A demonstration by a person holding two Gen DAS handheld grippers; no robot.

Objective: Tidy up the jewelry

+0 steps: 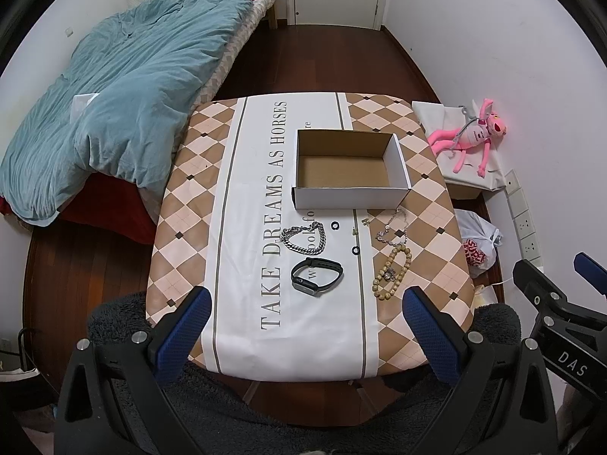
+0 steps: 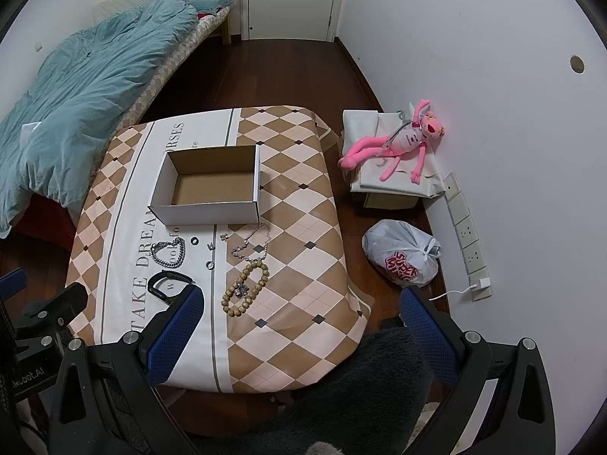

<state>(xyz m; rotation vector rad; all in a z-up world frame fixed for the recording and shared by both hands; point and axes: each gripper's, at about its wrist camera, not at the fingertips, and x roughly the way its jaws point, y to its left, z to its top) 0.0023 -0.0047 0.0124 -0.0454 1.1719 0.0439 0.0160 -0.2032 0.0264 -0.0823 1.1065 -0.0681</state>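
Note:
An open, empty white cardboard box (image 1: 351, 197) (image 2: 206, 214) stands on the table. In front of it lie a silver chain bracelet (image 1: 303, 237) (image 2: 169, 252), a black smartwatch (image 1: 316, 276) (image 2: 167, 284), a wooden bead bracelet (image 1: 390, 273) (image 2: 246, 288), a silver necklace (image 1: 394, 229) (image 2: 254, 244), two small black rings (image 1: 335, 225) (image 1: 355, 250) and tiny earrings (image 1: 365, 221). My left gripper (image 1: 307, 314) is open and empty above the table's near edge. My right gripper (image 2: 301, 314) is open and empty, above the table's near right corner.
The table (image 1: 428, 197) has a checkered cloth. A bed with a teal duvet (image 1: 125, 87) is on the left. A pink plush toy (image 2: 394, 144) on a box, a plastic bag (image 2: 402, 254) and a wall power strip (image 2: 468, 239) are on the right.

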